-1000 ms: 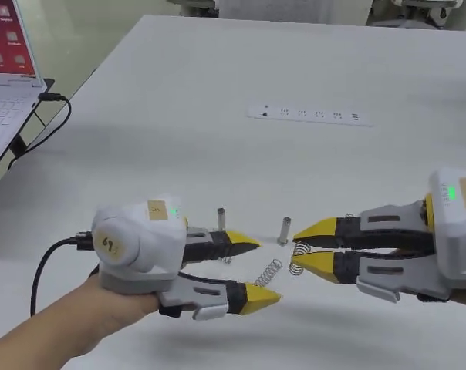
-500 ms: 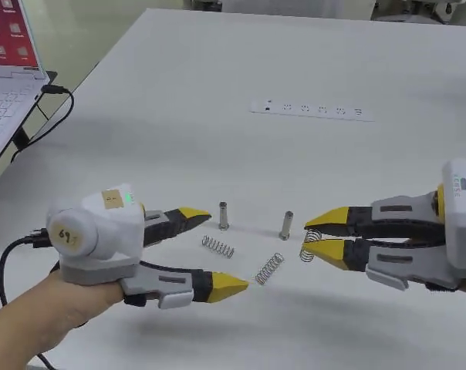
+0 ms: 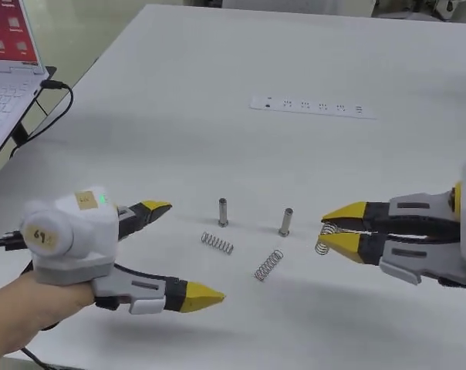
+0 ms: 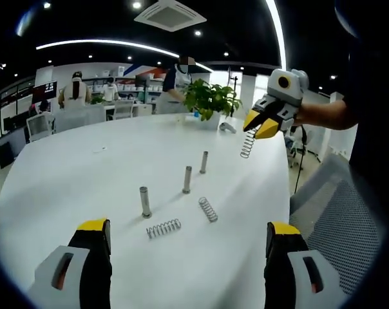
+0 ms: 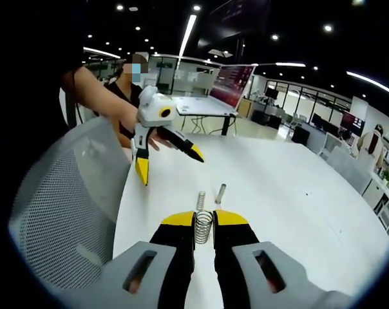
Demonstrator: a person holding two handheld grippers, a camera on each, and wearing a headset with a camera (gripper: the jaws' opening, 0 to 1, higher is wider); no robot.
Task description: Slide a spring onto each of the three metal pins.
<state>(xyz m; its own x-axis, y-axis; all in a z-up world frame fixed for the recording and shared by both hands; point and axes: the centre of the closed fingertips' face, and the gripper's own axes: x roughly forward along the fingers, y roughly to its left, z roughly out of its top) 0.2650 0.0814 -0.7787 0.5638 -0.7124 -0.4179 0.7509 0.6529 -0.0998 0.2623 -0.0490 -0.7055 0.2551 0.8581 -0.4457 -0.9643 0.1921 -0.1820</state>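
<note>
pinching a spring (image 3: 323,239) near one end, the right gripper (image 3: 331,229) has its yellow-tipped jaws clamped together on the coil. the rest of the spring droops below the tips, clear of the white table (image 3: 217,116).

in the left gripper view three metal pins stand upright in a row, apart from each other: the nearest pin (image 4: 145,201), the middle pin (image 4: 187,179) and the far pin (image 4: 203,162). the held spring hangs in the air beyond the far pin, touching none of them.

two loose springs lie flat on the table (both on their sides). one loose spring (image 4: 163,228) is just in front of the nearest pin, and the second loose spring (image 4: 208,209) is near the middle pin, on the person's side of the row.

the left gripper (image 3: 187,250) hovers over the table to the left of the pins, its jaws spread wide apart and empty, pointing toward the row.

farther back a white power strip (image 3: 310,107) lies flat on the table. at the left edge an open laptop (image 3: 5,69) sits with a dark cable (image 3: 55,108) plugged into its side.
</note>
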